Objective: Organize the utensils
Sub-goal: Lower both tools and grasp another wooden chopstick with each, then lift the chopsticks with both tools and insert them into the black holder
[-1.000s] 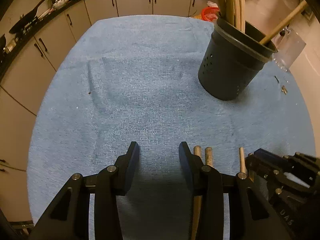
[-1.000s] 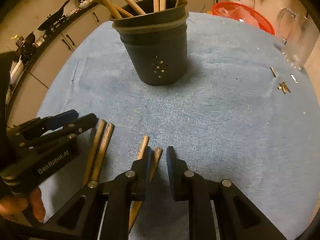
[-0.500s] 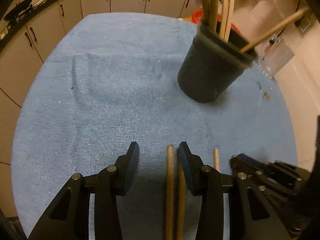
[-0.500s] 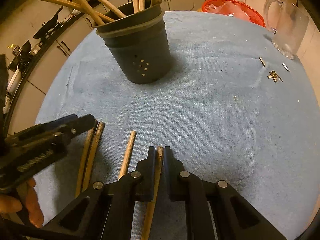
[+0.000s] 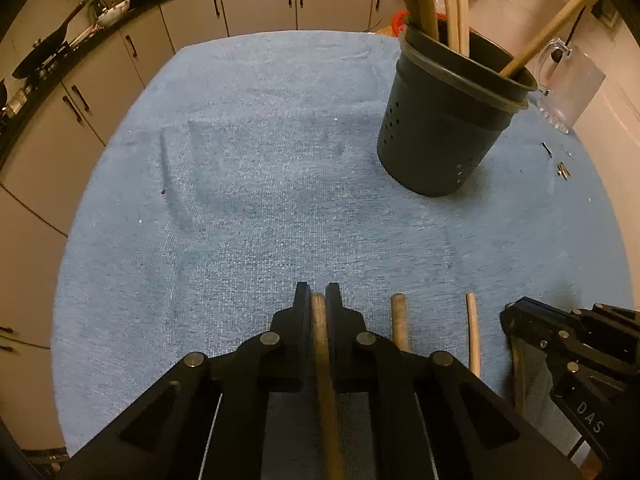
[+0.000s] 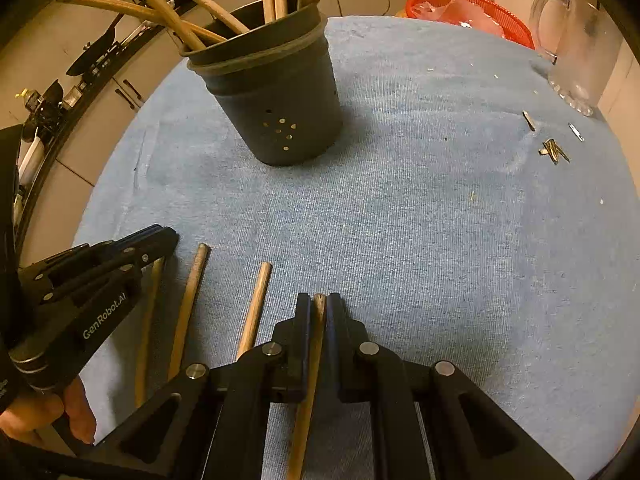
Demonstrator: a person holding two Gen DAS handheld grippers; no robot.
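Note:
Several wooden utensil handles lie side by side on the blue cloth [image 5: 260,208]. My left gripper [image 5: 318,290] points steeply down, its jaws closing on the leftmost handle [image 5: 320,328], which its pads now press. My right gripper [image 6: 319,300] is shut on the rightmost handle [image 6: 316,340]. Two loose handles [image 5: 399,320] [image 5: 472,332] lie between the grippers, also seen in the right wrist view as handles [image 6: 190,300] [image 6: 254,312]. A black perforated utensil holder [image 5: 444,128] [image 6: 276,108] stands further back, upright, with several wooden utensils in it.
A red basket [image 6: 468,12] and a clear glass pitcher [image 6: 576,48] stand at the cloth's far right. Small metal bits [image 6: 554,150] lie near them. Cabinets [image 5: 256,4] ring the table behind. A hand [image 6: 76,416] holds the left gripper's body [image 6: 92,280].
The left gripper shifted sideways over a handle, then its jaws closed on it. The right gripper's jaws closed on its handle about half a second ago and have stayed shut.

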